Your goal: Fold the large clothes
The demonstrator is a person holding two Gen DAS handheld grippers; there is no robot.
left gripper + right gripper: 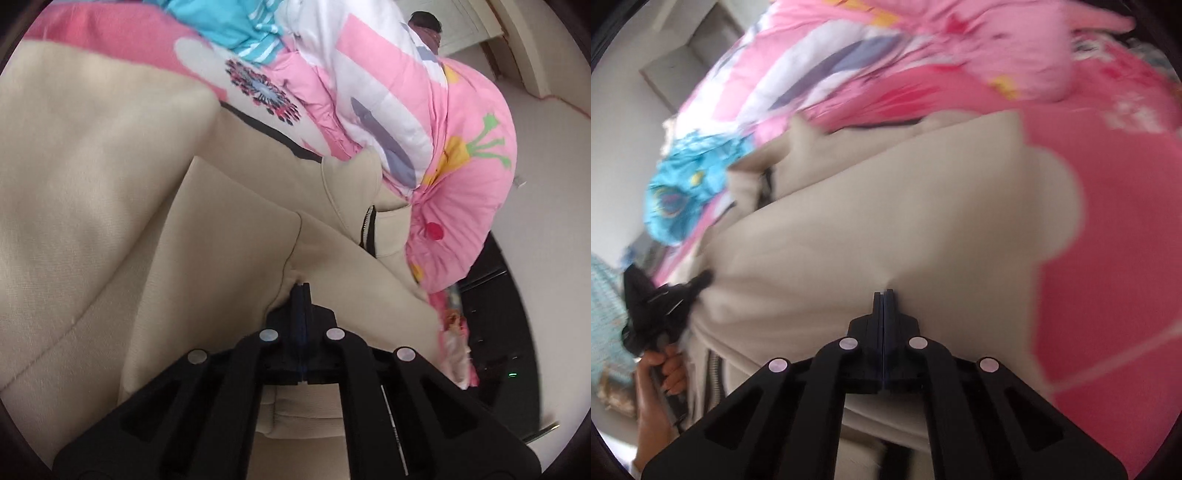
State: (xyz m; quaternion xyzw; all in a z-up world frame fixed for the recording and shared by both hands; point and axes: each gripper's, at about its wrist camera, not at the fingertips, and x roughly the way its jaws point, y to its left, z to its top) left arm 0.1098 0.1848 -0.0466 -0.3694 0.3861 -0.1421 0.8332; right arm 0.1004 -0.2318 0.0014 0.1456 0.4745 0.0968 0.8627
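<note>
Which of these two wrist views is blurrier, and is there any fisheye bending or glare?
Left wrist view: mostly sharp, the left gripper shut on the beige garment, with strong fisheye curving at the edges. Right wrist view: motion-blurred across the pink quilt and garment edges; the right gripper stays crisp. No harsh glare in either; soft daylight.
</note>
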